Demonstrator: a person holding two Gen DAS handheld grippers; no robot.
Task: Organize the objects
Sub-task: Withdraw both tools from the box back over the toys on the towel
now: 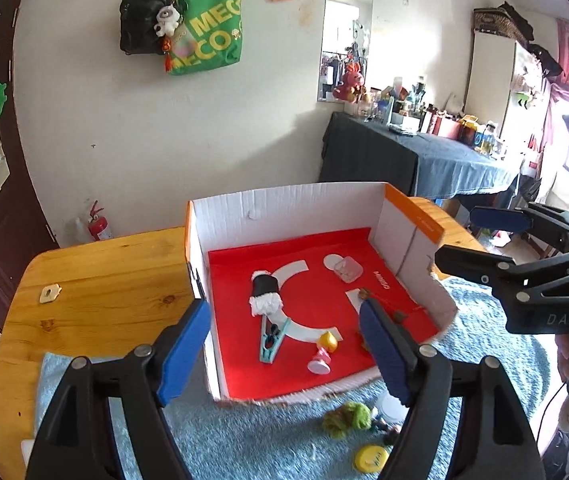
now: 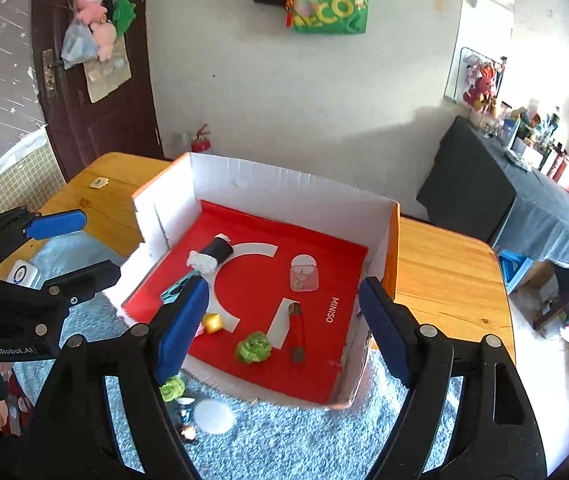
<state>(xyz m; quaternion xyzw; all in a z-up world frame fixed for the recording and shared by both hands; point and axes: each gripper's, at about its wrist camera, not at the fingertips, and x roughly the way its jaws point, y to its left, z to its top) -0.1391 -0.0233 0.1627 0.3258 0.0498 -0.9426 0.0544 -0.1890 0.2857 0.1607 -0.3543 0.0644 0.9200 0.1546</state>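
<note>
A white cardboard box (image 1: pixel 284 208) with a red floor stands on a blue mat. In it lie a black-and-white roll (image 1: pixel 266 295), a teal clip (image 1: pixel 270 342), a yellow ball (image 1: pixel 327 341), a pink toy (image 1: pixel 319 362) and a clear case (image 1: pixel 348 269). The right wrist view also shows the box (image 2: pixel 268 184), a green scrunchie (image 2: pixel 254 347) and a red tool (image 2: pixel 296 332) inside it. My left gripper (image 1: pixel 284 352) is open and empty over the box's near edge. My right gripper (image 2: pixel 282 332) is open and empty above the box.
On the mat before the box lie a green scrunchie (image 1: pixel 347 419), a white lid (image 1: pixel 392 407), a yellow lid (image 1: pixel 371 458) and small figures. A wooden table (image 1: pixel 104 280) carries a small tag (image 1: pixel 49 294). A cluttered side table (image 1: pixel 424 152) stands at right.
</note>
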